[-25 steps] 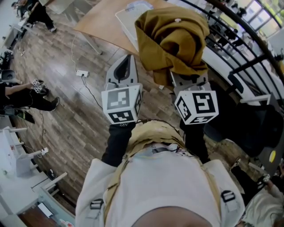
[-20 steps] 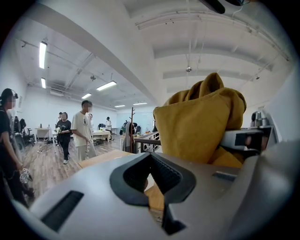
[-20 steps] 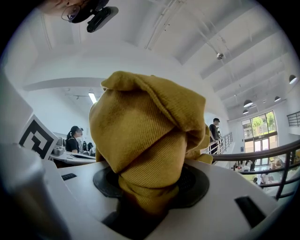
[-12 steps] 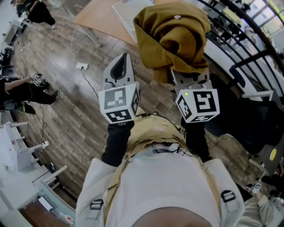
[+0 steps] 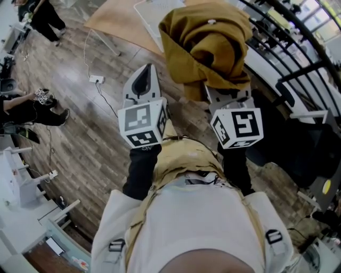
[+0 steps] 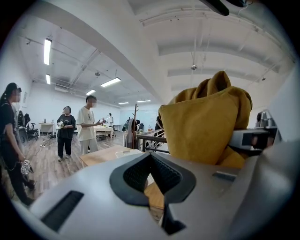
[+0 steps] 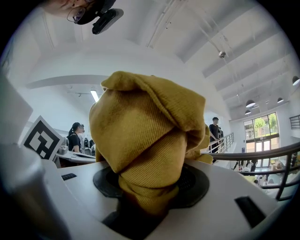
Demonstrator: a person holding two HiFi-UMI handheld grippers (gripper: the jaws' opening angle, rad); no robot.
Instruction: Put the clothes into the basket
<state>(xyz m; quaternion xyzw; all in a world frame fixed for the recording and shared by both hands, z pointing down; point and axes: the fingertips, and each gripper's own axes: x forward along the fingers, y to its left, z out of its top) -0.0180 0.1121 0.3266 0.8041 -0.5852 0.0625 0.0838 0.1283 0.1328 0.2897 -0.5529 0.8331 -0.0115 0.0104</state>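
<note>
A mustard-yellow garment (image 5: 205, 45) hangs bunched in the air in front of me. My right gripper (image 5: 228, 97) is shut on its lower folds. In the right gripper view the cloth (image 7: 147, 136) fills the space between the jaws of the right gripper (image 7: 150, 185) and hides the pads. To the left of the garment, my left gripper (image 5: 151, 68) is apart from it, shut and holding nothing. The left gripper (image 6: 151, 157) shows only floor and table through its hollow. A white basket (image 5: 152, 13) stands on a wooden table (image 5: 114, 24) beyond both grippers, partly hidden by the garment.
A dark metal railing (image 5: 298, 58) curves along the right side. A power strip with a cable (image 5: 97, 80) lies on the wooden floor at left. People stand farther left (image 5: 32, 112) and across the room (image 6: 88, 124).
Both grippers and the garment sit slightly higher in the head view than a second ago. The right gripper's hold on the garment is unchanged.
</note>
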